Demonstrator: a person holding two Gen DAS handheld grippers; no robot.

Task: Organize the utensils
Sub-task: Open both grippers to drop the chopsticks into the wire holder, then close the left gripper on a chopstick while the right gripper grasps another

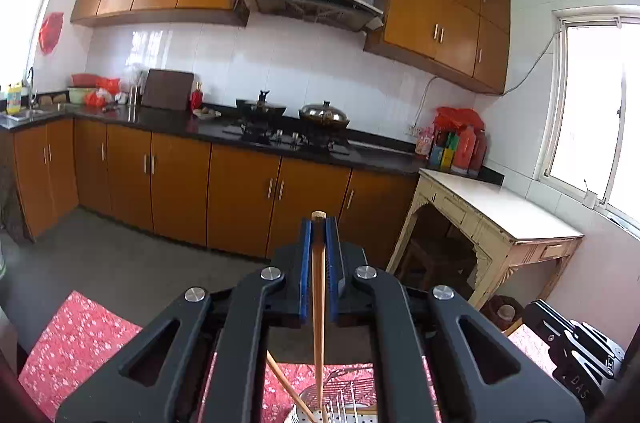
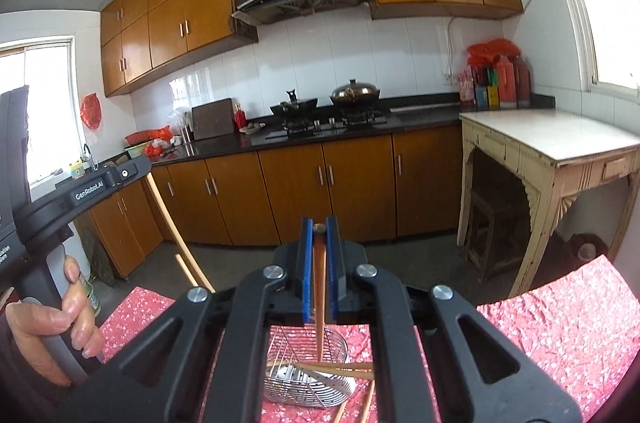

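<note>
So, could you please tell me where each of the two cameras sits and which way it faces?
Left wrist: rides on the left hand-held gripper, facing the kitchen counter and stove; its blue pads clamp a chopstick; the right hand-held gripper shows at lower right.
Right wrist: rides on the right hand-held gripper, same heading, over the metal utensil basket; it clamps another chopstick; the person's left hand shows at left.
Shared: stove, orange cabinets, cream side table, red floral cloth.
</note>
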